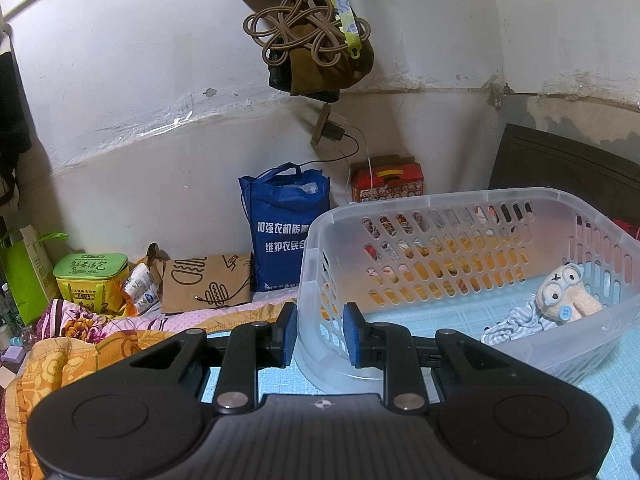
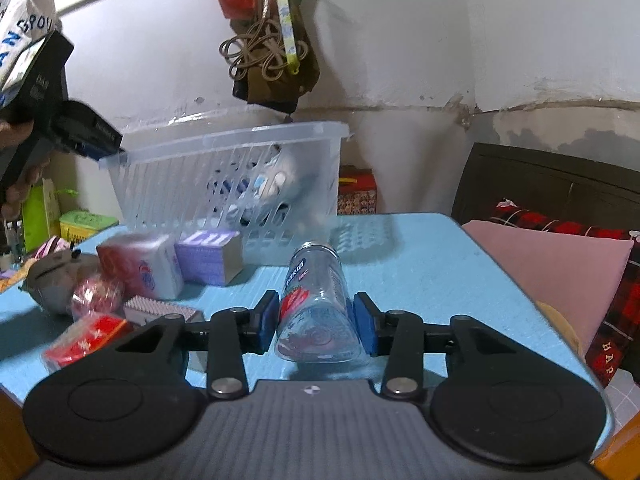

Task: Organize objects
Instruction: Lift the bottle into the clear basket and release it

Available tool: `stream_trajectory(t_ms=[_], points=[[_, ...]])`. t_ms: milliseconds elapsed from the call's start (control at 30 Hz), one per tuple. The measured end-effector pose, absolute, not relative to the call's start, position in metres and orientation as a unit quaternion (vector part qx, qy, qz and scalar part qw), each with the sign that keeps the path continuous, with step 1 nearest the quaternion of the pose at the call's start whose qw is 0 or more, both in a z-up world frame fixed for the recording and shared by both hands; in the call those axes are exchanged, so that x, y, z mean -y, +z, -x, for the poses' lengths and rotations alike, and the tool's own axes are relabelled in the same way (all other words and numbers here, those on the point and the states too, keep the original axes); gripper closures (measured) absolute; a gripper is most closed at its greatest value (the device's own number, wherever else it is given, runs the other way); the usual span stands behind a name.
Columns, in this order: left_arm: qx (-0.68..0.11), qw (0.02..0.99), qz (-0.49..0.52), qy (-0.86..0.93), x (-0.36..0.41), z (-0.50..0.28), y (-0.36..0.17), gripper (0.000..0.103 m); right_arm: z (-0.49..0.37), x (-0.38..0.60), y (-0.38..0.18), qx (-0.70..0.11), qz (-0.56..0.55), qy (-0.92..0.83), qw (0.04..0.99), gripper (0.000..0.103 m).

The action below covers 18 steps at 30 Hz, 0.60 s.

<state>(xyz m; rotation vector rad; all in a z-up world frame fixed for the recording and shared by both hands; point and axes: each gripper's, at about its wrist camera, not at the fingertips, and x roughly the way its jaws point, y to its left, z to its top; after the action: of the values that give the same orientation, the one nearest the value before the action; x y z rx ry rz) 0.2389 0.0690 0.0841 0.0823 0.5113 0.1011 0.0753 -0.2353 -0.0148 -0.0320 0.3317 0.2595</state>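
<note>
Clear plastic fills the right tongs (image 2: 316, 322): a bottle (image 2: 316, 304) with a red and white label lies between the blue pads, which press its sides, its base towards the camera and its neck pointing away over the light blue surface (image 2: 420, 272). Left of it, a loose group sits on the surface: a red packet (image 2: 86, 340), a pale brush (image 2: 160, 312), a pink ball (image 2: 96, 296), a red and white carton (image 2: 140, 266) and a purple box (image 2: 210, 256). Farther back stands the translucent basket (image 2: 224, 176). The left tongs (image 1: 320, 334) are part open, straddling the basket's near corner wall (image 1: 316, 280) without clearly pinching it. Inside the basket lie a plush toy (image 1: 564, 294) and striped cloth (image 1: 516, 320).
</note>
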Motion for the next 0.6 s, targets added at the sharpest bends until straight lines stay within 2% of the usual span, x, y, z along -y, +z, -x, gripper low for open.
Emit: stream_trajectory(t_ms=[333, 600], points=[[-0.252, 0.965, -0.043, 0.051, -0.068, -0.239, 0.084, 0.074, -0.081, 0.249, 0.009, -0.148, -0.002, 0.133, 0.980, 0.058], [-0.252, 0.965, -0.042, 0.051, -0.069, -0.239, 0.084, 0.074, -0.086, 0.242, 0.052, -0.115, 0.010, 0.146, 0.982, 0.058]])
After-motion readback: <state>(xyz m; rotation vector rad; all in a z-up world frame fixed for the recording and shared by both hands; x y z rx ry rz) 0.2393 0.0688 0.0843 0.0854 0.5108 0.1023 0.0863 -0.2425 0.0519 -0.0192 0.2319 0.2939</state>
